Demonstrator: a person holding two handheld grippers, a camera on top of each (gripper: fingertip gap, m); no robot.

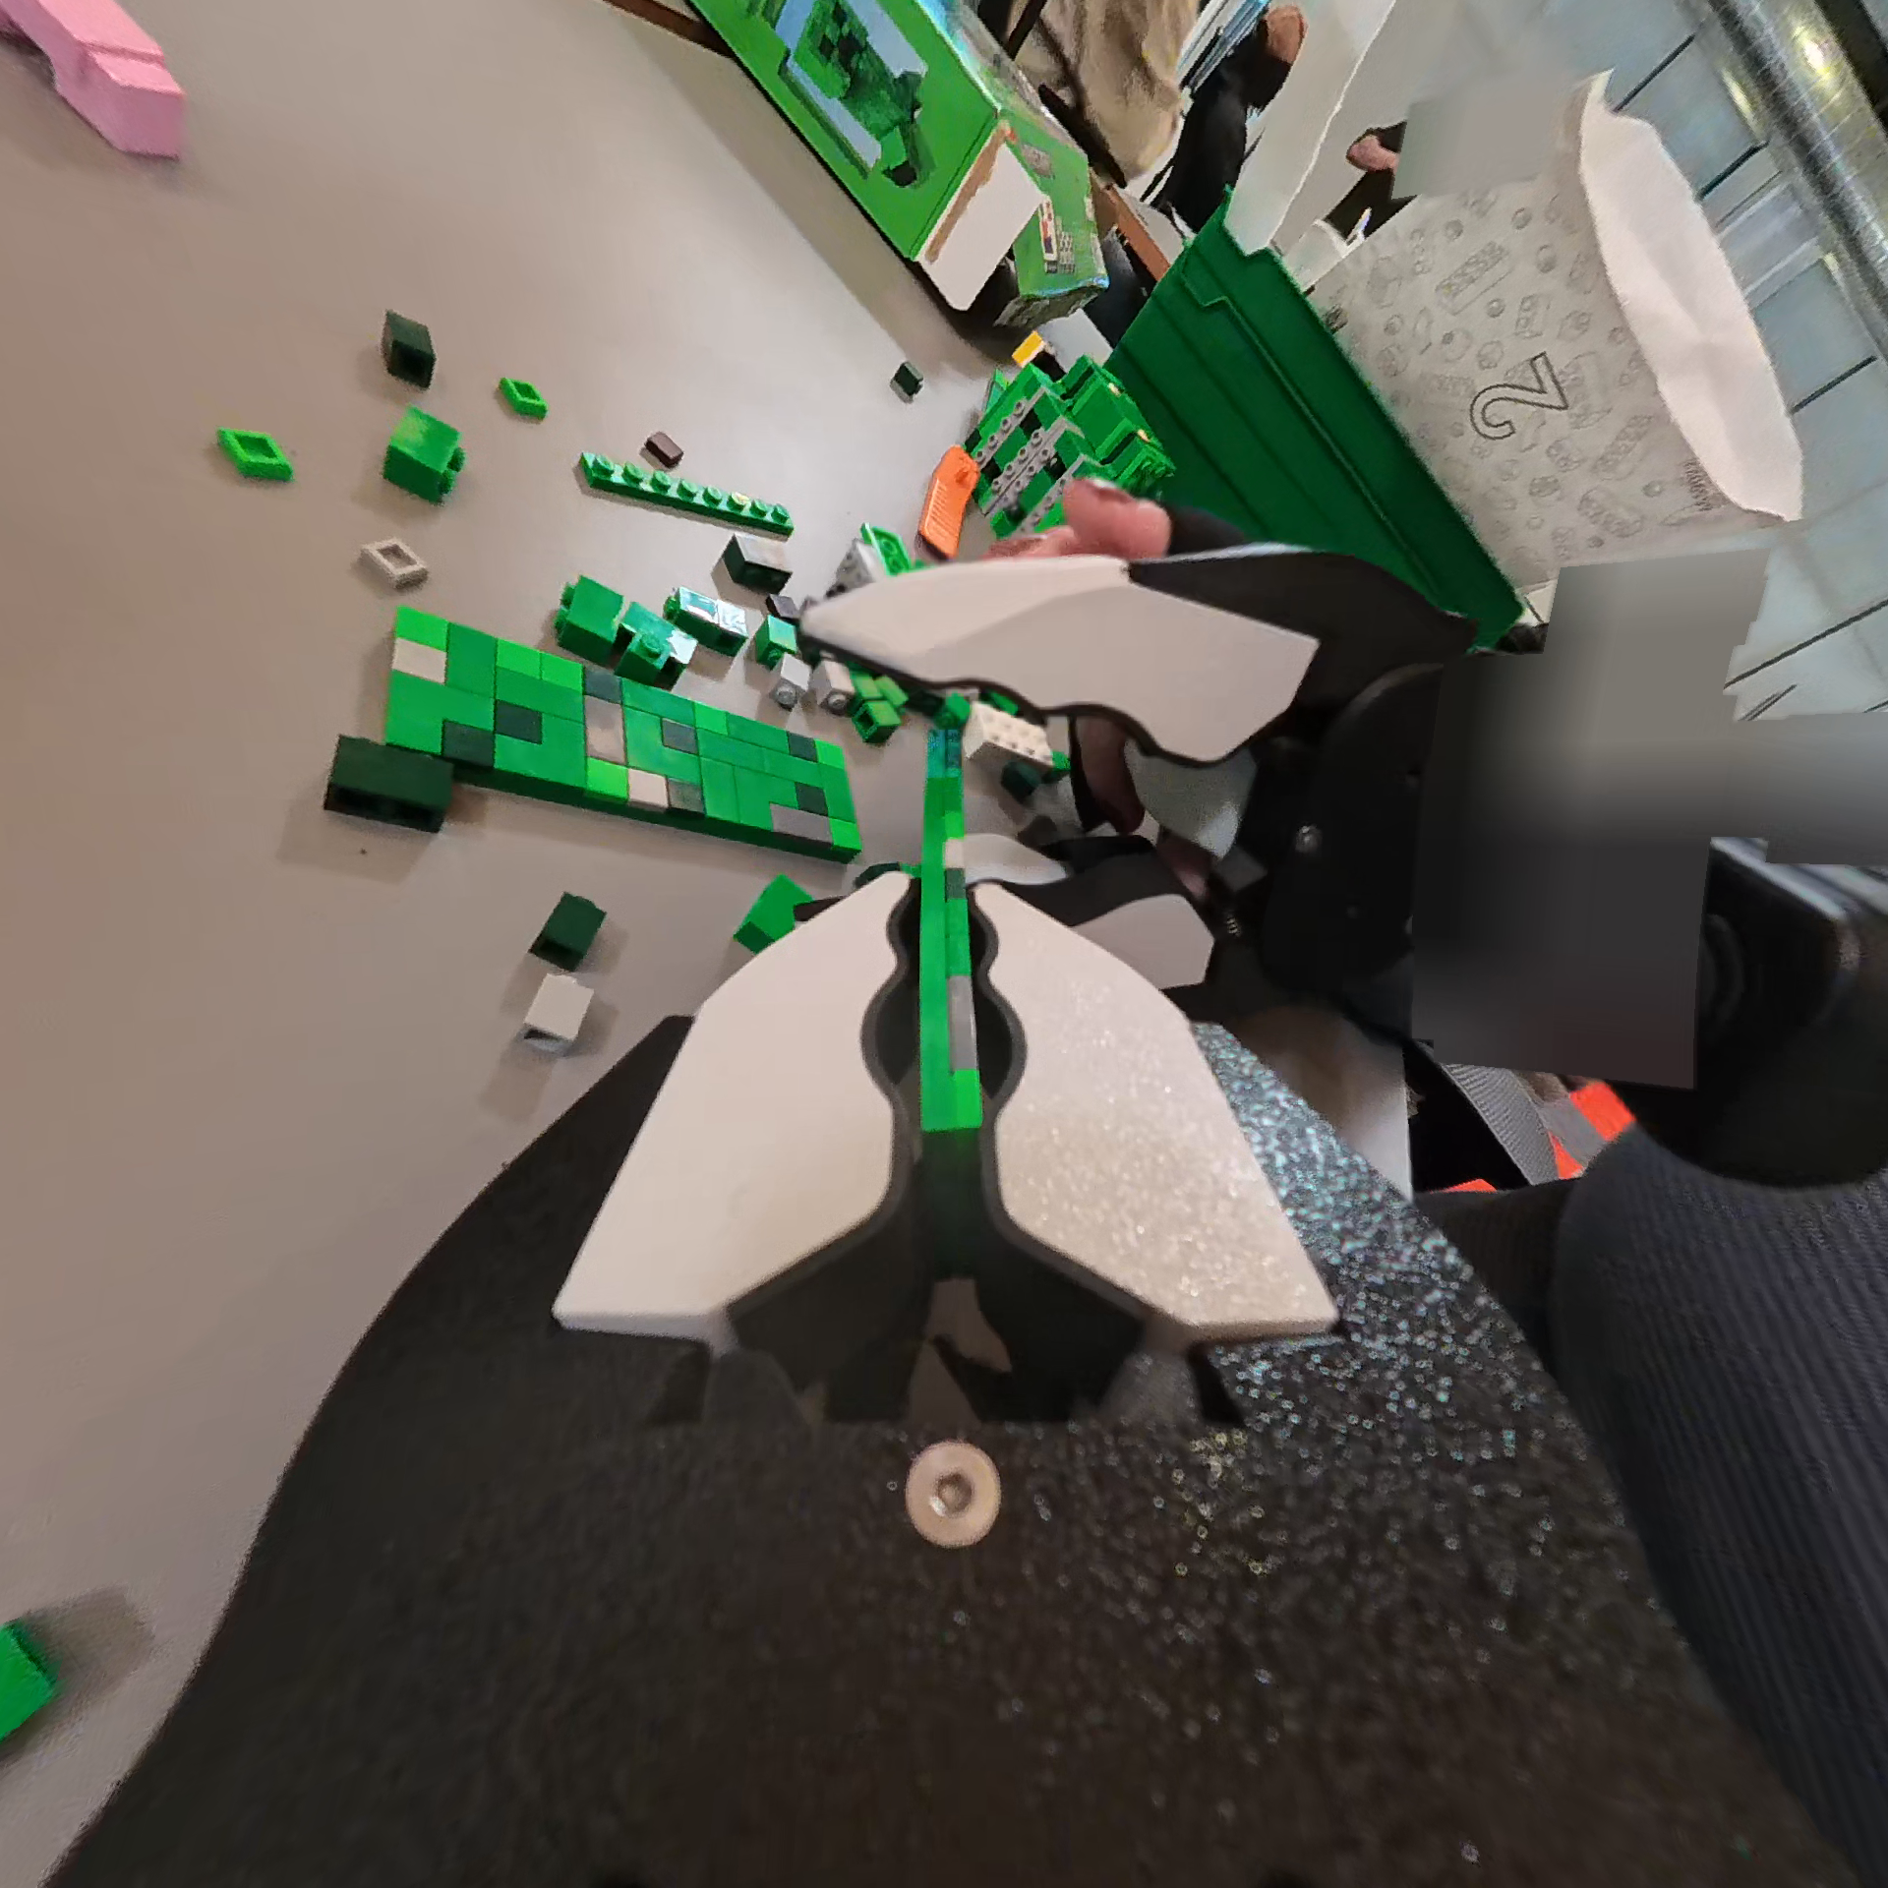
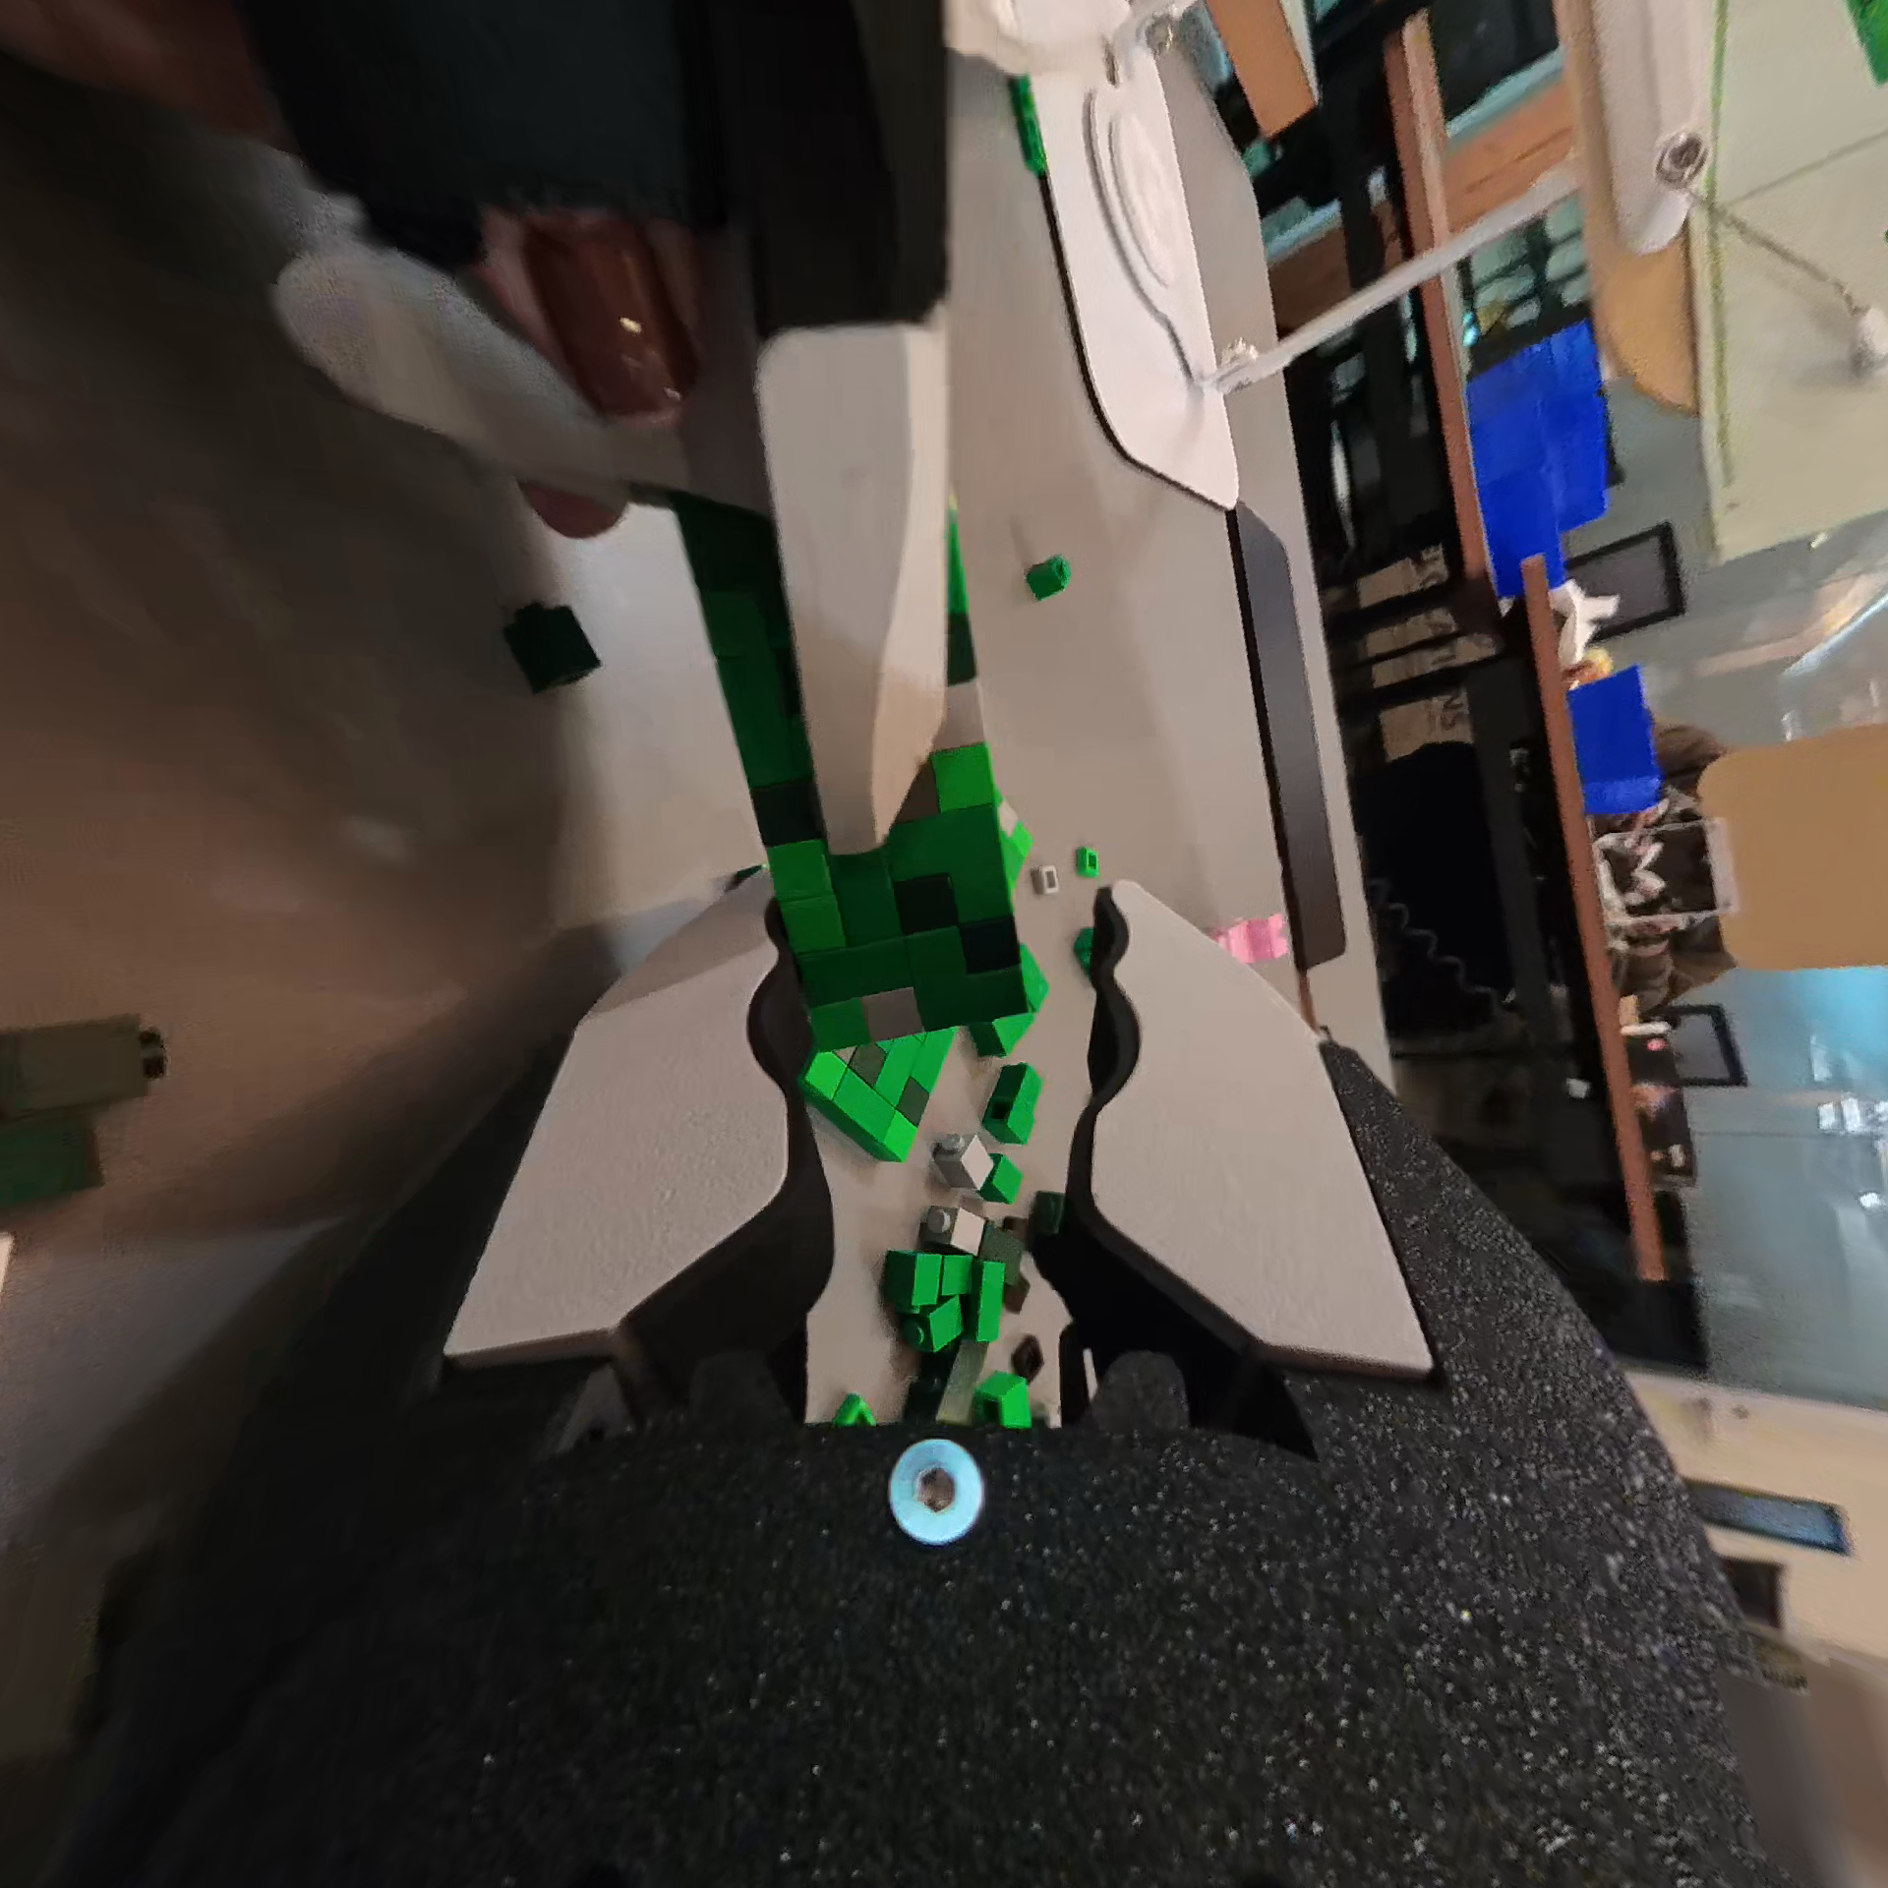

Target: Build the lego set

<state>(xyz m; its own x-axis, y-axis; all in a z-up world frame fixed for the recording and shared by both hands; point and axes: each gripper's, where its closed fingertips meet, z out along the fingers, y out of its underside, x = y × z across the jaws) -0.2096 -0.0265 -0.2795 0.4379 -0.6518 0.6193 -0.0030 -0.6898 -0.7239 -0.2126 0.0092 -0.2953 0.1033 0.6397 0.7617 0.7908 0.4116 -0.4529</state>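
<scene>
green lego panel point(image 1: 945, 981) clamped edge-on in left tongs point(image 1: 942, 899), numbered paper bag point(image 1: 1532, 409) probably behind.

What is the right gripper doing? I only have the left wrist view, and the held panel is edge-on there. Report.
Observer: The right gripper is open, one finger on either side of the green panel, not clamped.
Operator: Describe the panel's face.
Observer: Mostly green tiles, a few dark ones, one grey near its lower edge.
Operator: Tell me what lies beyond it.
Observer: A white rounded board lies on the table.
</scene>
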